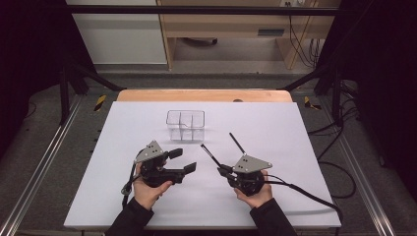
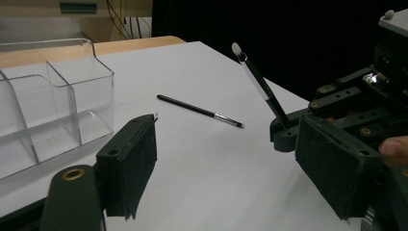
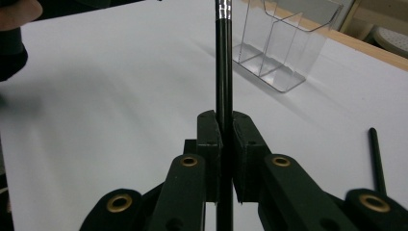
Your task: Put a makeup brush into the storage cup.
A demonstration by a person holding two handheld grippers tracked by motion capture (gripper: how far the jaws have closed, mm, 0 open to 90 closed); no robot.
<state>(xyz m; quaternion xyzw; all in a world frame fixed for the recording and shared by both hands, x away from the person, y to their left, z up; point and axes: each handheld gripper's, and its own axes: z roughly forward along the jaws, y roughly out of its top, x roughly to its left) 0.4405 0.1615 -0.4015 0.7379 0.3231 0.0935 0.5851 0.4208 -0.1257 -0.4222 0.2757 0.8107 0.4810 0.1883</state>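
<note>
From my right gripper (image 1: 222,168) the clear acrylic organiser (image 1: 185,125) sits at about eleven o'clock, nearer my left gripper (image 1: 184,161), whose jaws stand wide and empty. The right is clamped on a black makeup brush (image 1: 210,155), its long axis pointing that way. A second brush (image 1: 237,142) lies beside. I can't make out any lettering.

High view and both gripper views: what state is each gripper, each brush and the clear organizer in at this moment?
Left gripper: jaws open, nothing between them.
Right gripper: shut on the held brush.
Held brush: clamped by its handle, tip raised off the table.
Second brush: lying flat on the white table, untouched.
Clear organizer: upright, its compartments empty.
</note>
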